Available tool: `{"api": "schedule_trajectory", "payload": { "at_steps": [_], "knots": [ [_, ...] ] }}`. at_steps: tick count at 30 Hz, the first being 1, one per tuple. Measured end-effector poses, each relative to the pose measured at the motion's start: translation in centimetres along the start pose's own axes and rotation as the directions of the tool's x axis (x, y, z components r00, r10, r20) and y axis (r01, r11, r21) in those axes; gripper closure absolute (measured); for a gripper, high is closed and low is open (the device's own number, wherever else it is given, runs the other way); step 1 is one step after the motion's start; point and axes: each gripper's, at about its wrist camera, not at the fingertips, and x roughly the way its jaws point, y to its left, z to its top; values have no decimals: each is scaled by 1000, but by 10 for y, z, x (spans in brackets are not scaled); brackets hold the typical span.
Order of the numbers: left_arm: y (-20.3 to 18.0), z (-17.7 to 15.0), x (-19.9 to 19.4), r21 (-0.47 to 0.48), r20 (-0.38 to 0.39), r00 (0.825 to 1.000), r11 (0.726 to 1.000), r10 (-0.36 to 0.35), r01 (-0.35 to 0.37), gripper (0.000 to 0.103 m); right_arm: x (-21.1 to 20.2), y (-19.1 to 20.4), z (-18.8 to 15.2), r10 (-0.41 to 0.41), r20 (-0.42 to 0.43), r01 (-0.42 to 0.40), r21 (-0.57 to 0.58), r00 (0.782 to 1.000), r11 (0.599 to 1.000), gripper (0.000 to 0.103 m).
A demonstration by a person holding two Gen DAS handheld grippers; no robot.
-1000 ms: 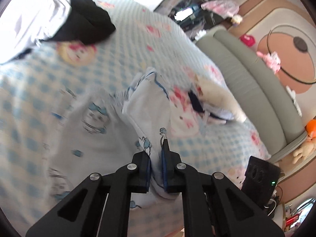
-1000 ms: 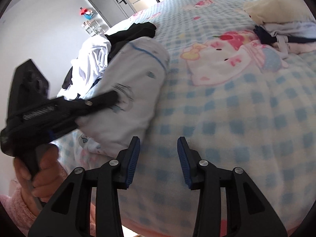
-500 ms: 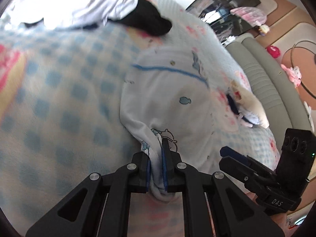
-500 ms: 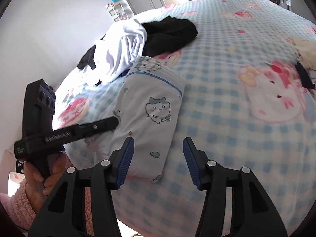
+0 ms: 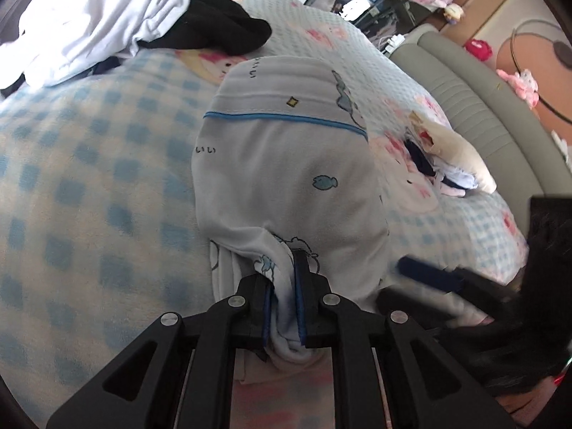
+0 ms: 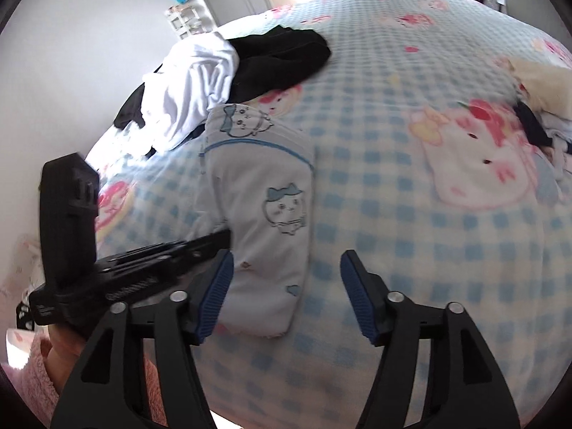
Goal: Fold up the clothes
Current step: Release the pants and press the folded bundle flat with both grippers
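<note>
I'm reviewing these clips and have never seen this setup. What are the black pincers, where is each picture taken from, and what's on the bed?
No robot here: a person holds a two-finger gripper in each hand, and a fisheye camera on each looks forward along its fingers, so there is one picture per gripper.

In the left view, the left gripper is shut on the near edge of a pale blue cartoon-print garment, which lies folded on the checked bedspread.

In the right view, the right gripper is open above that garment's near end, holding nothing. The left tool appears at its left, held by a hand in a pink sleeve.

Farther back lie a white garment and a black garment, unfolded.
</note>
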Motion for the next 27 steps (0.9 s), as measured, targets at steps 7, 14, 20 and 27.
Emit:
{"api": "schedule_trajectory", "payload": {
  "at_steps": [7, 14, 20, 27],
  "knots": [
    [18, -11, -38, -86, 95, 995, 996, 9, -1, 70, 14, -18, -7, -17, -51, 22, 116, 999, 993, 38],
    [-23, -25, -65, 101, 210, 978, 995, -16, -6, 66, -28, -30, -12, -5, -18, 7, 109, 1000, 994, 37],
    [-25, -26, -23, 113, 58, 995, 990, 77, -83, 66, -8, -4, -28, -34, -104, 29, -47, 994, 998, 37],
    [-10, -25, -14, 40, 14, 999, 999, 33, -33, 64, 5, 0, -22, -44, -70, 40, -51, 997, 998, 36]
  ]
}}
